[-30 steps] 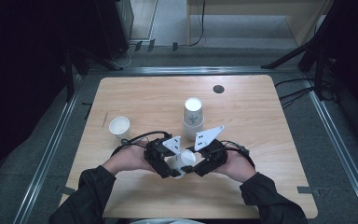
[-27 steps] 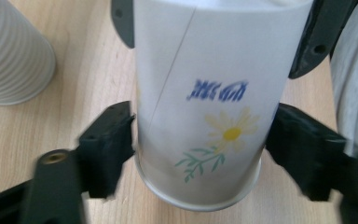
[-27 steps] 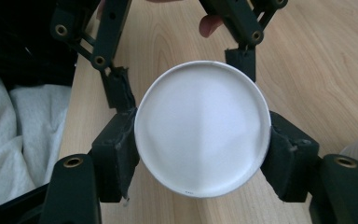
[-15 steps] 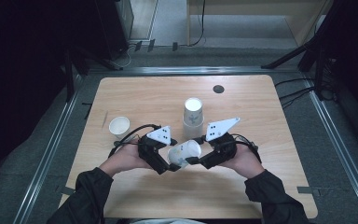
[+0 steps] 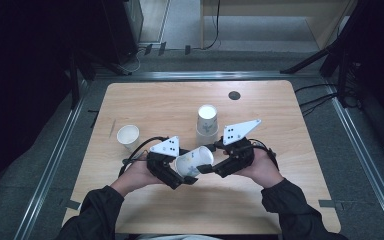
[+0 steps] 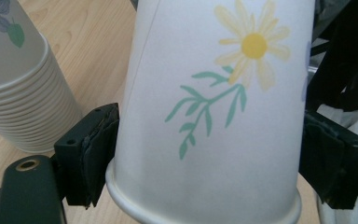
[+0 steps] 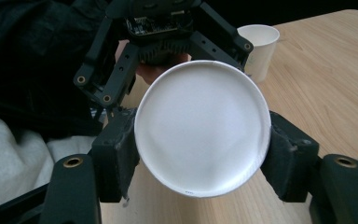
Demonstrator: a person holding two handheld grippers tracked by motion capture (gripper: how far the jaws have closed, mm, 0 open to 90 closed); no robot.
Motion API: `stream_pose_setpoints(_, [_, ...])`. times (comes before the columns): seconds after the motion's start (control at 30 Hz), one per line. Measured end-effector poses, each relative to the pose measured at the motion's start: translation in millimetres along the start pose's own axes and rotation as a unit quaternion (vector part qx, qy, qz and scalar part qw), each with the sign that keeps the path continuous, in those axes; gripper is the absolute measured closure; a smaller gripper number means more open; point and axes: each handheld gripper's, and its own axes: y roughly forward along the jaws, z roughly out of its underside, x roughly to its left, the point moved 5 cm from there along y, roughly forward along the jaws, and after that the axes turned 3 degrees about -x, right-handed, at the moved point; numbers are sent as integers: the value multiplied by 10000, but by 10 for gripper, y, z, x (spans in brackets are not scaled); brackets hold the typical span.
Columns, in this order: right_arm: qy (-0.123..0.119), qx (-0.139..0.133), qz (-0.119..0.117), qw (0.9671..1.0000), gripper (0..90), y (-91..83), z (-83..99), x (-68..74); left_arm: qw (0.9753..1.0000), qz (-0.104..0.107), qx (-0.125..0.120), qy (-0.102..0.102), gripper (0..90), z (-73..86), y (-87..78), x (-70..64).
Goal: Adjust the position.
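- Holding one paper cup between them, both hand-held grippers sit above the near middle of the table; the cup lies tilted on its side, off the tabletop.
- Left hand-held gripper: jaws pinch the cup at its wall close to the rolled rim, one pad on each side, as the left gripper view shows.
- Right hand-held gripper: jaws pinch the same cup at its base end; the right gripper view looks straight at the round white bottom, pads pressed to either side.
- Left gripper view gives the cup's print: a yellow daisy with green stem and leaves on the white wall. The high view shows it only as faint marks.
- Left gripper view also resolves the stack of cups as many nested rims, with a blue flower; in the high view it reads as one tall inverted cup just beyond the grippers.
- Right gripper view shows the left hand-held gripper's black linkage behind the cup.
- Single upright cup stands at the table's left, apart from the hands; it appears again in the right gripper view, beyond the held cup.
- High view alone shows the dark round hole near the far edge.
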Motion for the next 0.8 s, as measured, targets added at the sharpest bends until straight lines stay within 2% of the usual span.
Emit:
stream_pose_setpoints(0.1, [32,-38,-55,10000,349,4,-7,-11,9999,-94,-73,-37,163,19,-33,17])
stream_pose_setpoints(0.2, [50,-66,-66,9999,350,3,-12,-27,9998,-92,-152,-101,198,22,-65,25])
stream_pose_setpoints(0.3, [80,-87,-99,9999,352,5,-16,-36,9997,-117,-189,-83,217,23,-88,25])
stream_pose_setpoints(0.57, [-18,-37,-105,9999,337,20,-7,-32,9999,-106,-105,-69,245,24,-127,36])
stream_pose_setpoints(0.67, [-151,-29,66,9999,244,28,-5,-41,9999,-130,-71,-89,244,15,-169,57])
stream_pose_setpoints(0.73, [-148,31,150,9998,226,21,7,-57,9998,-172,-42,-105,244,16,-211,79])
stream_pose_setpoints(0.8, [-148,118,204,9996,229,14,39,-70,9995,-210,126,-184,244,37,-250,109])
